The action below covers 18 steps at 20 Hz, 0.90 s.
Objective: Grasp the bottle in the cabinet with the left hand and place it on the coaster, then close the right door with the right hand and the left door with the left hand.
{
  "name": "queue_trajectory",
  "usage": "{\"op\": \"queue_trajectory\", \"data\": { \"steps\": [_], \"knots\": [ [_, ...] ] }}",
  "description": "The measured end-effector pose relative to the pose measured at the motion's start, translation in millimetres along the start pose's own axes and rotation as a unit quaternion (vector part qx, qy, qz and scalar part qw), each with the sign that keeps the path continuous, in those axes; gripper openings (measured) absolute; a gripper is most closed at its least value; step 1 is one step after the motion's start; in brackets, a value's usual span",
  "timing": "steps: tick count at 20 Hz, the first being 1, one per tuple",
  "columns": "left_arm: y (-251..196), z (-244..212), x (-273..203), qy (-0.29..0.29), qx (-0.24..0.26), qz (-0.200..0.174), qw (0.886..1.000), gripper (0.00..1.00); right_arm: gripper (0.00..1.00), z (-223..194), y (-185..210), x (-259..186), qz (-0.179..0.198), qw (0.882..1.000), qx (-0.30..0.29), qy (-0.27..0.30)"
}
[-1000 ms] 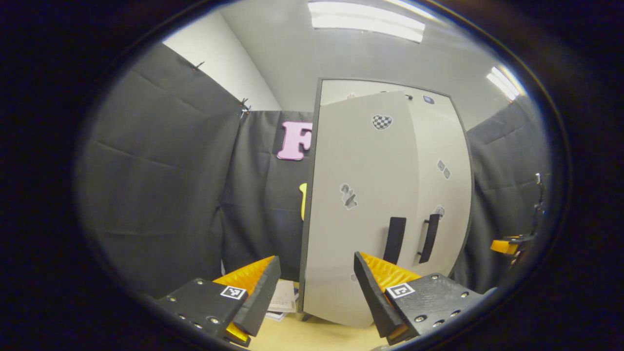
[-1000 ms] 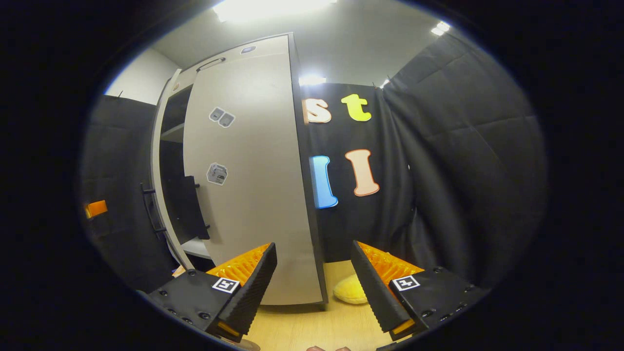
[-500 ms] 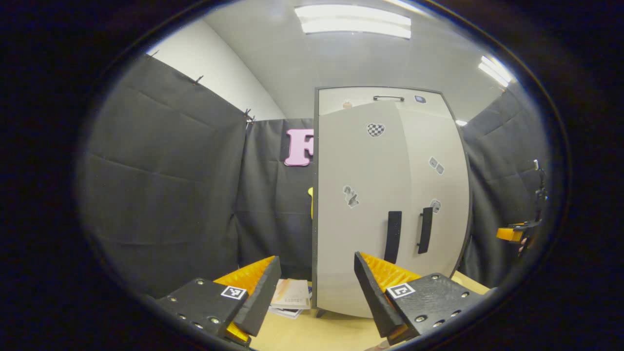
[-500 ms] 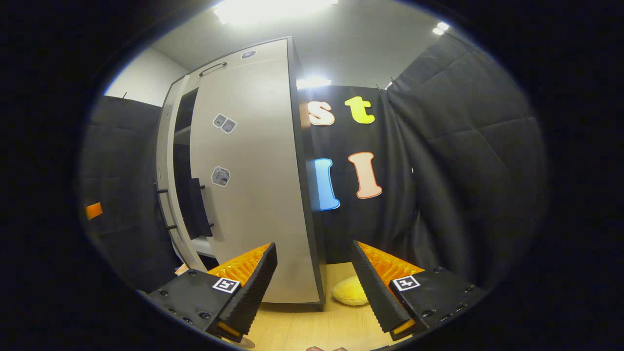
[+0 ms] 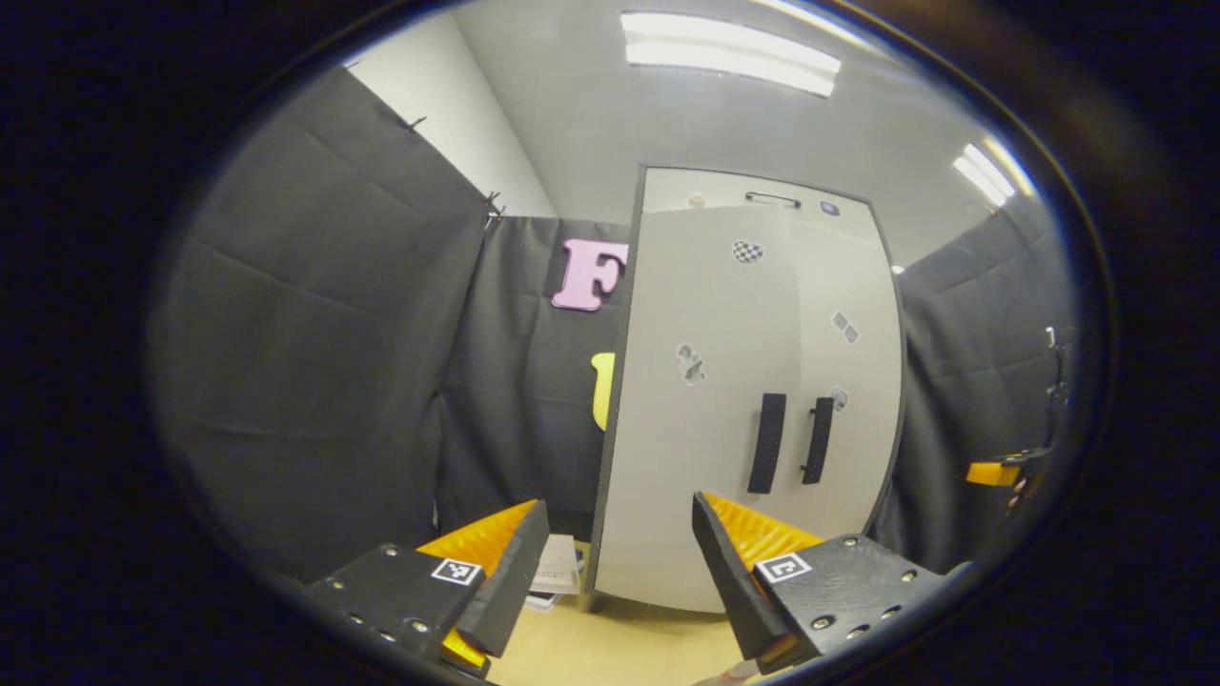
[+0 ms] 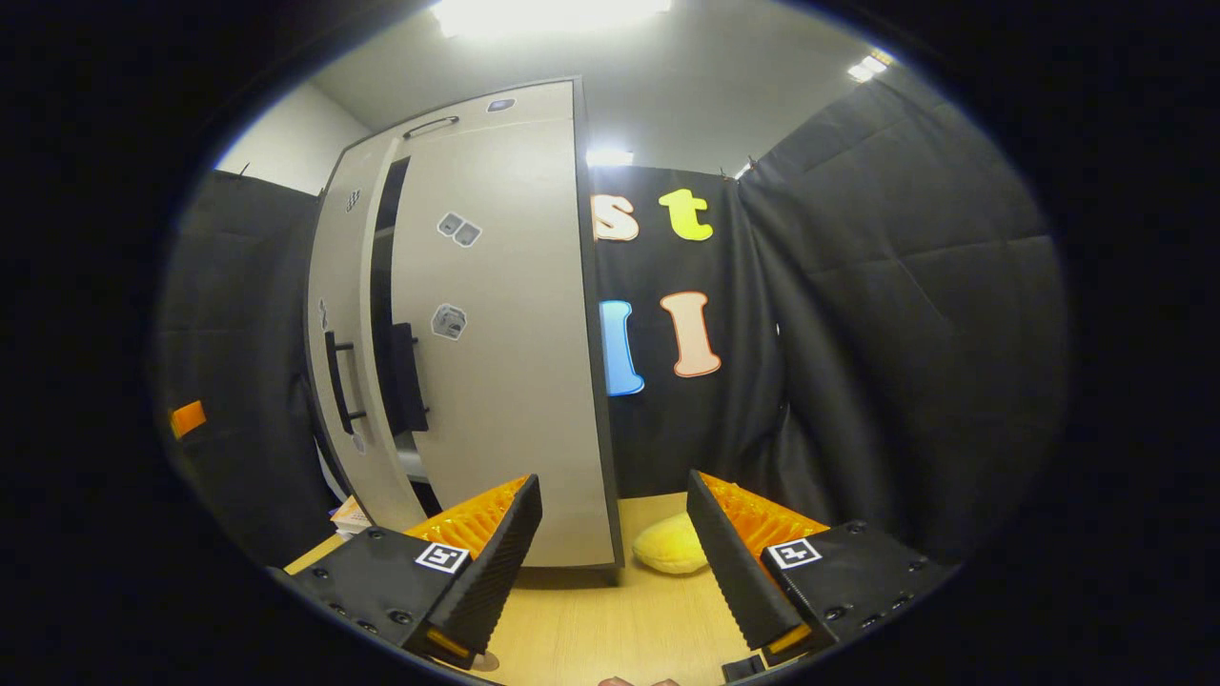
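Your left gripper (image 5: pixel 615 572) is held level and aimed at the cabinet (image 5: pixel 753 381), its jaws spread wide with nothing between them; the cabinet front stands at about 12 to 1 o'clock of it, well apart from the fingertips. In the left gripper view the left door (image 5: pixel 696 419) and right door (image 5: pixel 853 381) look nearly flush, their two black handles (image 5: pixel 767 443) side by side. Your right gripper (image 6: pixel 615 572) is also level and gaping, empty, with the right door (image 6: pixel 505 362) at its 11 o'clock; from this side a dark slit shows between that door and the left door (image 6: pixel 338 333), so the pair are not fully together. The right door's lower edge sits just above the wooden table (image 6: pixel 610 629), and bare tabletop lies between your fingers and the cabinet foot. A yellow soft thing (image 6: pixel 672 545) lies at 12 o'clock of the right gripper, beside the cabinet's corner. A stack of papers (image 5: pixel 558 576) rests at the cabinet's left foot. I cannot make out the bottle or the coaster
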<state>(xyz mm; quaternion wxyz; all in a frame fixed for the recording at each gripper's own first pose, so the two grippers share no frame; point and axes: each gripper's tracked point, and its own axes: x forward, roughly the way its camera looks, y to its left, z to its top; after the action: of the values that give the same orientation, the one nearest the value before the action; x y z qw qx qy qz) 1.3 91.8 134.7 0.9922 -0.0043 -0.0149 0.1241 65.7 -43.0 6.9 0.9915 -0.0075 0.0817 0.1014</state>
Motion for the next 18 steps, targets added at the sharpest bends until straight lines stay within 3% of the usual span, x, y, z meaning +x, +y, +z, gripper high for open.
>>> {"op": "queue_trajectory", "data": {
  "steps": [4,11,14,18],
  "knots": [
    [-7,-2,-3,0.0,-0.032,-0.016,0.999,0.89,0.98,-5,4,-9,-0.008,1.0,0.008,0.002],
    [1,-8,-5,0.004,-0.007,-0.009,1.0,0.88,0.98,-16,11,-22,-0.017,1.0,0.007,0.007],
    [16,-13,-8,0.008,0.034,0.02,0.999,0.88,0.98,-19,13,-32,-0.021,1.0,0.002,0.007],
    [1,-15,-12,0.0,0.031,-0.004,1.0,0.88,0.98,-23,14,-37,-0.022,1.0,0.0,0.008]
  ]
}}
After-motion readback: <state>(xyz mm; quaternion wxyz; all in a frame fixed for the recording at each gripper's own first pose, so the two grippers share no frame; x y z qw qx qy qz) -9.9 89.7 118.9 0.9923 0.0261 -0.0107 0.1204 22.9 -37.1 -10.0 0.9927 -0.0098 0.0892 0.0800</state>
